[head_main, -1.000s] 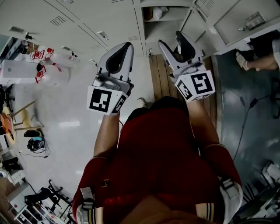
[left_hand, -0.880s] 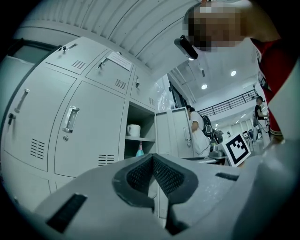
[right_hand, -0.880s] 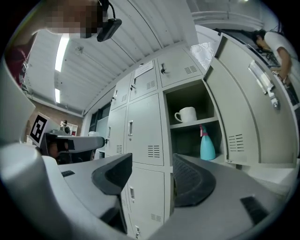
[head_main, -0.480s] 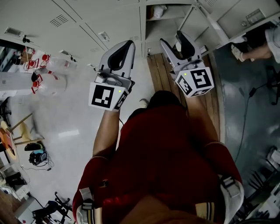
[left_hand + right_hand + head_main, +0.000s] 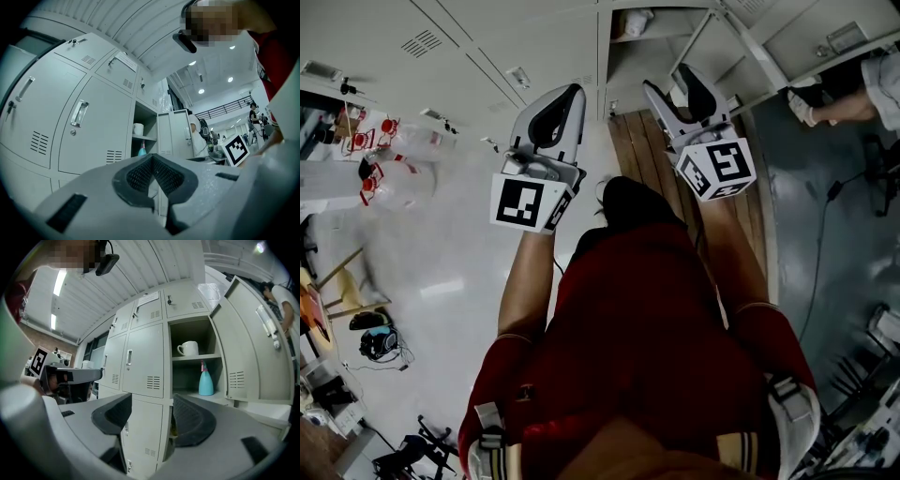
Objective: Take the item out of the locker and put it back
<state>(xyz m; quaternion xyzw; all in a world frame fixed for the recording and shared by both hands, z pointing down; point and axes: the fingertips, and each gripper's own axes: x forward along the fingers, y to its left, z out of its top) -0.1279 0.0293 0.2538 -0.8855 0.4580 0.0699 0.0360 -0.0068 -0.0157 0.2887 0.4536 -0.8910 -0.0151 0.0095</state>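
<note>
Lockers (image 5: 140,362) fill everything ahead of me, a pale grey bank of shut doors with handles and vent slots. One of them, the open locker (image 5: 188,329), shows its inside in the right gripper view. Its door (image 5: 243,350) is swung out to the right, and a shelf (image 5: 194,357) splits it into two levels.

From the head view I'm looking steeply down over a red top (image 5: 647,328). Both arms reach forward toward that bank, and a strip of wooden flooring (image 5: 642,150) runs under the right one.

On to the left gripper (image 5: 151,156). Its jaws are together, tips meeting with only the small diamond gap between the pads, and nothing is in there. Its marker cube (image 5: 525,204) faces up at me.

The right gripper (image 5: 152,397) has its jaws apart and is empty, with the locker fronts showing straight through the gap. It points at the open locker but is well short of it, touching nothing.

And the contents are both inside the open locker. The blue spray bottle (image 5: 206,381) stands upright on the lower level, with a pink part near its top. The white mug (image 5: 189,348) sits on the shelf above it, handle to the left. From the left gripper view I pick both out, smaller and further off.
</note>
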